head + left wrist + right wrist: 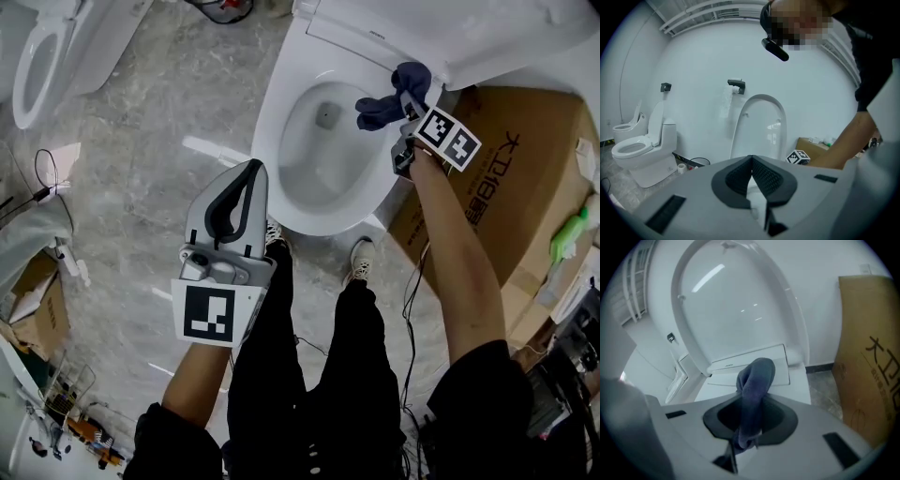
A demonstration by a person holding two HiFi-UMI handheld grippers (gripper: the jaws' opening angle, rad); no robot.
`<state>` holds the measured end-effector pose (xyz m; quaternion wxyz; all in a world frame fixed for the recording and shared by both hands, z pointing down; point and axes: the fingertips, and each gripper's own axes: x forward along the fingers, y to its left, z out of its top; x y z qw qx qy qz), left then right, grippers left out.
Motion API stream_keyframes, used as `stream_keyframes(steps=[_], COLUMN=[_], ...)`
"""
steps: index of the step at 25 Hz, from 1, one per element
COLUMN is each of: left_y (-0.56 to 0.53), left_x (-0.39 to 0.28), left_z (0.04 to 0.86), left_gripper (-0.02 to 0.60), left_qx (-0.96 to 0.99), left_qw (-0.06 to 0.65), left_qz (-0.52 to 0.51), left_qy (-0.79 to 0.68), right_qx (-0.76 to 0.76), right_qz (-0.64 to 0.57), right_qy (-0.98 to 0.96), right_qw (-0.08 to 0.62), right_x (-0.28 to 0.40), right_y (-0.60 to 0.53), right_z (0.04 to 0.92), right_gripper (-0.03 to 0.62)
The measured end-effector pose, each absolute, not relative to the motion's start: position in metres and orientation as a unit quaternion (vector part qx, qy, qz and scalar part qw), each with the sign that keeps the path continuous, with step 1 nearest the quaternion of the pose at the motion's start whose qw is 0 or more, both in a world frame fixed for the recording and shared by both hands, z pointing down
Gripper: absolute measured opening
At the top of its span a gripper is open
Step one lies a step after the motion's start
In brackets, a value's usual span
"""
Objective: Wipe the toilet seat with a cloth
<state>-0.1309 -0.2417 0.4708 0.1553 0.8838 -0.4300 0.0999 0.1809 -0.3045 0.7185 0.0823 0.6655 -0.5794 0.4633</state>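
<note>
Nearest the head cam, L gripper (253, 169) hangs over the grey floor (141, 122) at approx 8 o'clock of the toilet, marker cube (208, 314) facing up. In its own view the jaws are pressed together tip to tip w/ nothing btwn them

Cloth (384, 101), dark blue, is pinched in R gripper (409, 105). The jaws are clamped on its middle, w/ a bunched fold sticking out past the tips and a short tail hanging back toward the handle. It sits at approx 1 o'clock of the bowl (323, 141), over the rear-right part of the toilet seat (265, 141), close by the hinge. Can't tell if it touches the seat. R gripper's own marker cube (448, 138) is just behind the cloth at 4 o'clock, the arm stretched out to it

Lid (736, 305) stands raised behind the cloth at 12 o'clock. Cardboard box (525, 159) is just beside the toilet at 3 o'clock. Person's black trousers (319, 375) are at 6 o'clock, w/ a shoe (361, 258) near the toilet base. Second toilet (42, 61) is at 10 o'clock of the head view, well apart, lid up too
</note>
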Motion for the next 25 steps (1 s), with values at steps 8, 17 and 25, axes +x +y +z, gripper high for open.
stream_keyframes(steps=[8, 17, 25], left_y=[-0.234, -0.215, -0.193], left_x=[-0.121, -0.095, -0.084], left_z=[0.423, 0.328, 0.245], left_gripper=[0.011, 0.011, 0.011], left_qx=[0.884, 0.893, 0.896], left_qw=[0.132, 0.099, 0.08], left_qz=[0.085, 0.059, 0.032], left_qy=[-0.441, -0.435, -0.436], right_qx=[0.653, 0.641, 0.604], right_qz=[0.354, 0.232, 0.107], right_qy=[-0.653, -0.705, -0.771], right_qw=[0.149, 0.195, 0.17], right_x=[0.198, 0.21, 0.171], right_y=[-0.278, -0.237, -0.222], right_z=[0.633, 0.502, 0.354], right_gripper=[0.072, 0.072, 0.072])
